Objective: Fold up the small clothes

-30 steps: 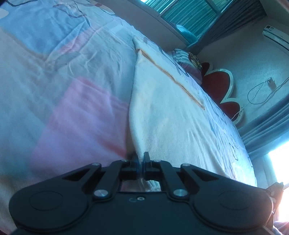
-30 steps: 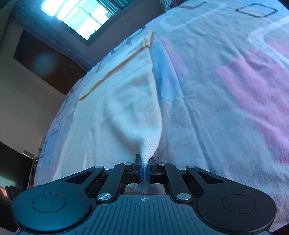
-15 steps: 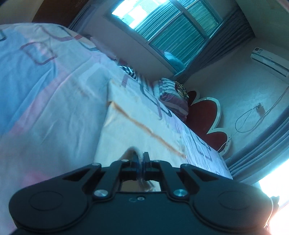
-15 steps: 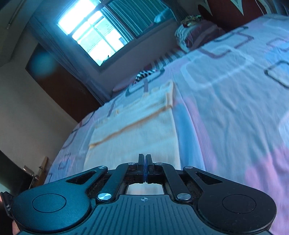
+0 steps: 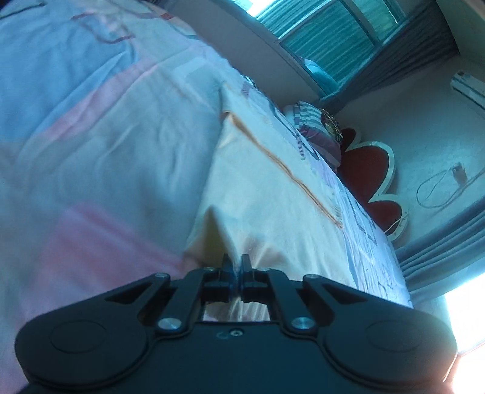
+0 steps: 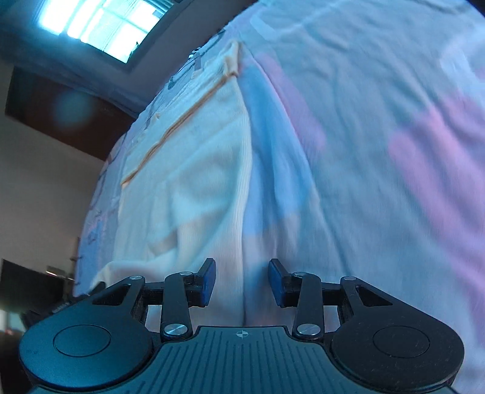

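A cream cloth with an orange stripe [image 5: 272, 194] lies spread on the bed. My left gripper [image 5: 237, 266] is shut on its near corner, which puckers up between the fingers. In the right wrist view the same cloth [image 6: 197, 169] lies flat, its right edge running down toward me. My right gripper [image 6: 242, 280] is open and empty, its blue pads [image 6: 209, 280] standing either side of the cloth's near edge, just above the bed.
The bed has a pink, blue and white patterned sheet [image 5: 91, 145]. A striped pillow [image 5: 315, 127] and a red flower-shaped headboard [image 5: 372, 169] are at the far end. A window [image 6: 100, 27] and a dark door [image 6: 60, 112] lie beyond the bed.
My right gripper has opened and let go of the cloth, which now lies flat. Both grippers have dropped back down toward the bed. The left gripper still pinches its corner.
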The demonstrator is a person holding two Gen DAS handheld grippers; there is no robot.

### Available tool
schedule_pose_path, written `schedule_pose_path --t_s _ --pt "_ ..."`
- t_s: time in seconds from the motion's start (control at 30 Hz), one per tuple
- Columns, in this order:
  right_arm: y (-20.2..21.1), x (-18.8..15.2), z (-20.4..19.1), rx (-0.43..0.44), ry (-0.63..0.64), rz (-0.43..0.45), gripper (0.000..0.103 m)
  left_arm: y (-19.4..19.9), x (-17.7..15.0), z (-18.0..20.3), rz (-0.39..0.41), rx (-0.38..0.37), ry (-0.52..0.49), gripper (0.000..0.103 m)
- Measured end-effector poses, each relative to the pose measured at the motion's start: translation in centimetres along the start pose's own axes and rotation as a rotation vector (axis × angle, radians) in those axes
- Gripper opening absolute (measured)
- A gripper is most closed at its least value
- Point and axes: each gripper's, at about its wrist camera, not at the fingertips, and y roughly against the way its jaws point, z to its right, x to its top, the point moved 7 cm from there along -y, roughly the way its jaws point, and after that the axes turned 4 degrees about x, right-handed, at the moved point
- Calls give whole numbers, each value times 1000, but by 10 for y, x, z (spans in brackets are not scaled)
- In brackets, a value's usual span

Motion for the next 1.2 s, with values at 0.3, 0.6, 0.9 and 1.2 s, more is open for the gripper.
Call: schedule_pose_path --t_s 0.3,0.6,0.9,1.2 --pt "-2 -51 -14 159 -74 2 38 13 -6 -13 -15 15 -19 3" --pt "29 -37 -45 126 83 161 2 38 0 -3 58 -22 -48 3" --pt "25 -28 -17 12 65 97 2 30 -18 -18 -11 49 -31 3" --pt "24 67 -90 108 186 246 2 12 71 38 114 -107 34 3"
